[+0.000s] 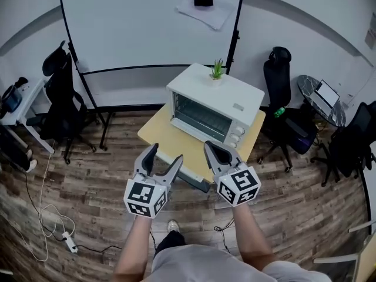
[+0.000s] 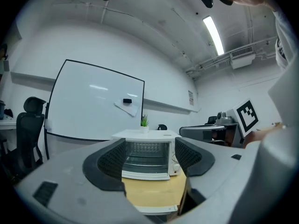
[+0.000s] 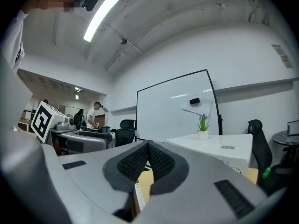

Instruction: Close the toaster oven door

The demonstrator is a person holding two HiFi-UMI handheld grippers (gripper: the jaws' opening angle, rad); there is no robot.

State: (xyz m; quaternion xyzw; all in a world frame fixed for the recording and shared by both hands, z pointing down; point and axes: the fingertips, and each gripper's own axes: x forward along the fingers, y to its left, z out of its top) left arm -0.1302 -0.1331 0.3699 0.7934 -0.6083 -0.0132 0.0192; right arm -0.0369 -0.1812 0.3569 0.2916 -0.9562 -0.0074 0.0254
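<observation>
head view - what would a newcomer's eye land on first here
Probably the white toaster oven, which stands on the small yellow table in the middle of the room with a little green plant on its top. Next come the two grippers held up in front of it: the left gripper with its fingers apart and the right gripper with its fingers together.

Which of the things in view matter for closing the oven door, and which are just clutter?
For the job: toaster oven; yellow table under it; left gripper, open; right gripper, shut.

Lying about: potted plant on the oven; whiteboard; office chairs; power strip on the floor.
</observation>
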